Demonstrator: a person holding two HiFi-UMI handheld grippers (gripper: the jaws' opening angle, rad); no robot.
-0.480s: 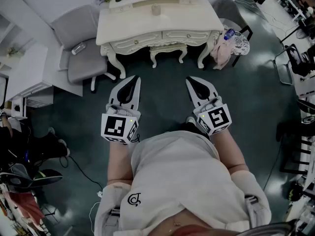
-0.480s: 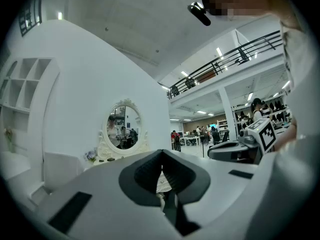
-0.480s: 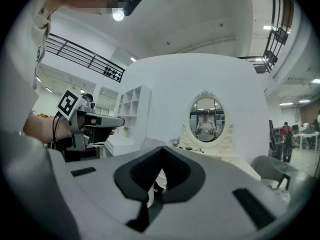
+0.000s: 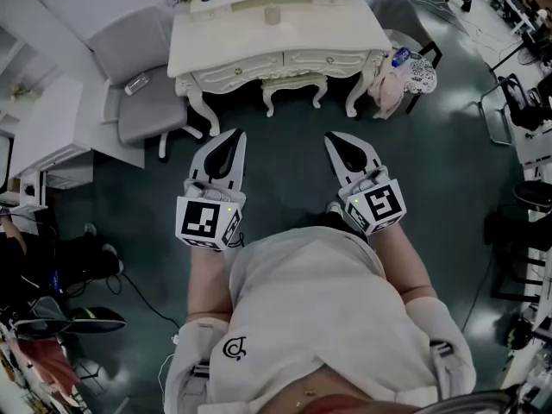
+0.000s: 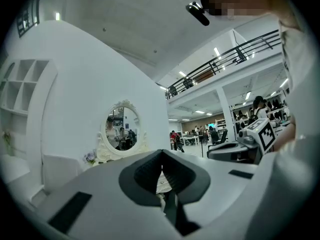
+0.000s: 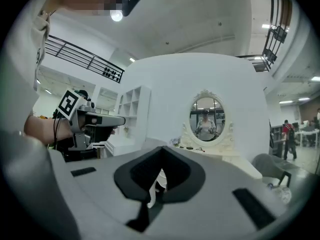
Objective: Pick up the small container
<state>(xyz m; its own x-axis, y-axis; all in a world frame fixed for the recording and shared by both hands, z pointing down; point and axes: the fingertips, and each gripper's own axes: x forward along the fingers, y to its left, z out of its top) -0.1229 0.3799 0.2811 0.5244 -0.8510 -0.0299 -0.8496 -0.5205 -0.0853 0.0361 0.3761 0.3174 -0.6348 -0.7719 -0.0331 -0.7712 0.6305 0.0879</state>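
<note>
Both the left tool (image 4: 231, 141) and right tool (image 4: 336, 141) are clenched empty, so the approach is in hand: reach toward 12 o'clock, where what is probably the small container (image 4: 273, 15) stands on the desk (image 4: 345, 37), and open.

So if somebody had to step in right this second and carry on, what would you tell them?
Left tool: shut, nothing in it, held short of the table.
Right tool: shut, nothing in it, level with the left one.
Things: what looks like the small container stands upright on the white dressing table, near the middle of its top. It is well ahead of both tools and neither touches it.
Done: nothing yet.
Left: step up to the table, open one tool, close it on the container and lift.
</note>
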